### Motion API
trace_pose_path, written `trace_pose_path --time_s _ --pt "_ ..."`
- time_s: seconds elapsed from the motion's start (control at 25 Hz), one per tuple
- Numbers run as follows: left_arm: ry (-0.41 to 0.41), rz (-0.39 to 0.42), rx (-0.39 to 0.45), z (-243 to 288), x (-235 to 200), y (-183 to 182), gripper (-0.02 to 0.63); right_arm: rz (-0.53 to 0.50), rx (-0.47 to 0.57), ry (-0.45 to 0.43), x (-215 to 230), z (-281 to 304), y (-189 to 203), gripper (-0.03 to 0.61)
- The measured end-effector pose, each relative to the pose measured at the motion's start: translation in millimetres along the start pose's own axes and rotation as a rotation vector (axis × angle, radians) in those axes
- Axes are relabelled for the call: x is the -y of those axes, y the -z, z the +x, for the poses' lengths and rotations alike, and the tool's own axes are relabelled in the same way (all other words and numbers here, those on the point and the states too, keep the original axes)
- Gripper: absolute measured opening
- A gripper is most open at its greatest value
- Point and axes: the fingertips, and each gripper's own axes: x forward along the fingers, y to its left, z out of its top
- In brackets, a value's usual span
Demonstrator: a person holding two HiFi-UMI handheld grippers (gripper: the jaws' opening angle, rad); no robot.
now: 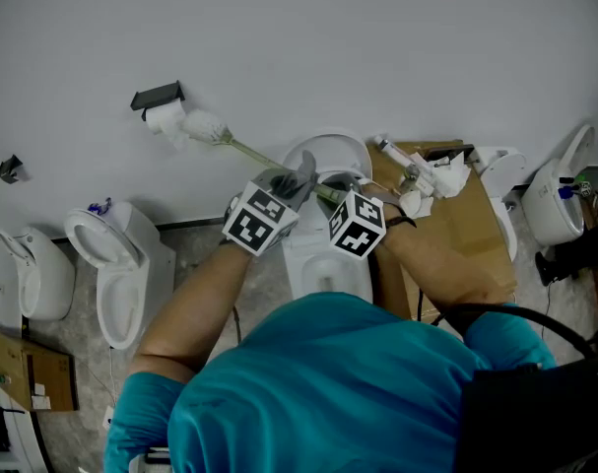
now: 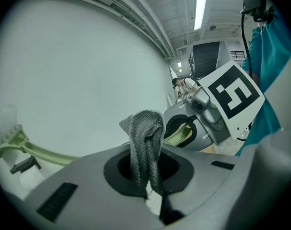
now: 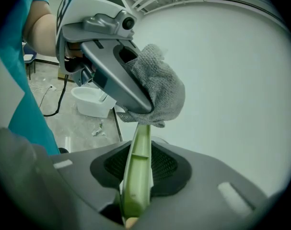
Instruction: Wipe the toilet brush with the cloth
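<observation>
The right gripper (image 1: pixel 336 197) is clamped on the near end of the brush (image 1: pixel 241 149). In the right gripper view its jaws pinch the pale green handle (image 3: pixel 137 176), which runs up and away from them. In the head view the handle slants far and left, and the white bristle head (image 1: pixel 206 126) shows just beside a paper roll (image 1: pixel 165 117) on the wall (image 1: pixel 397 57).

The left gripper (image 1: pixel 287 189) has its jaws closed on a grey knit cloth (image 1: pixel 304 170). In the left gripper view the cloth (image 2: pixel 146 150) stands up out of the closed jaws in a folded tuft. In the right gripper view the cloth (image 3: pixel 160 91) hangs from the left gripper (image 3: pixel 117 83) and touches the handle just beyond the right gripper's jaws.

Both grippers sit close together, left beside right, above a white toilet (image 1: pixel 328 152). Each carries a cube (image 1: pixel 258 221) printed with black-and-white square markers; no letters or brand names can be read on them.

Another toilet (image 1: pixel 117 264) stands to the left and a brown cardboard box (image 1: pixel 471 230) to the right. The person's teal shirt (image 1: pixel 318 392) fills the near part of the head view.
</observation>
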Motion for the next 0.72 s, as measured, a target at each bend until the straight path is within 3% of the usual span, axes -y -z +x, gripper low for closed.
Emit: trace_pose_path --time_s 0.72 --pt "-0.101 0.018 0.01 -22.9 -31.9 -1.6 0.021 -0.001 0.008 -0.002 -3.7 -4.8 6.0 0.1"
